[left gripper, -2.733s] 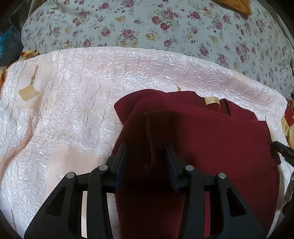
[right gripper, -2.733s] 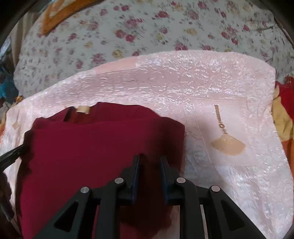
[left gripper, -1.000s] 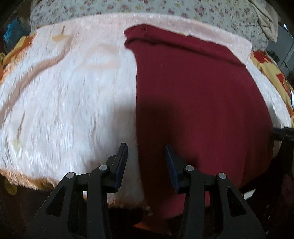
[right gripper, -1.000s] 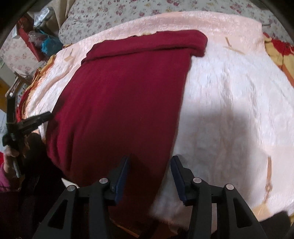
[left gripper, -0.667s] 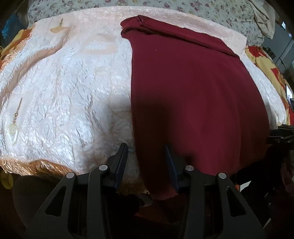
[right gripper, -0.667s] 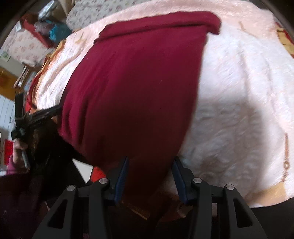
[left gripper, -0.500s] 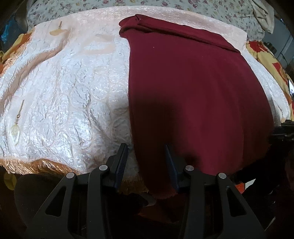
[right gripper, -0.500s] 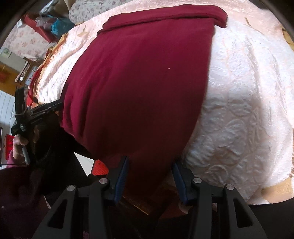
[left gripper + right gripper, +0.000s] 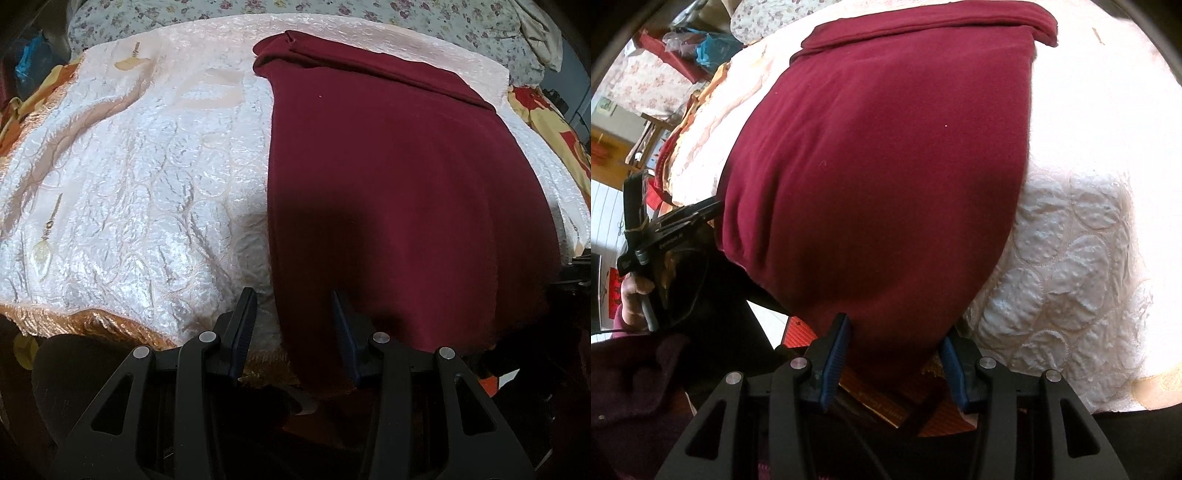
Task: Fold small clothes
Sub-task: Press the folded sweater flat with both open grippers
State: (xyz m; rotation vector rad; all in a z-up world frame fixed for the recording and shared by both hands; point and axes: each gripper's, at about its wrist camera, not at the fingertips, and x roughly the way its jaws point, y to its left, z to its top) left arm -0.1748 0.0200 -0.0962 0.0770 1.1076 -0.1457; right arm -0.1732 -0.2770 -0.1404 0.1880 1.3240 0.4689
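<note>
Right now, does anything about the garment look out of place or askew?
Yes: the maroon garment overhangs the near edge of the pink quilt instead of lying fully on it. Its far end is already folded over.

1. We see a plain dark red garment [image 9: 399, 177].
2. We see a pale pink coverlet [image 9: 140, 177], glossy with embossed circles.
3. We see a far floral sheet [image 9: 369, 11], grey-blue with red flowers.

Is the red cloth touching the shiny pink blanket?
Touching. The left wrist view shows the red cloth lying flat on the pink blanket, its edge resting right on it.
</note>
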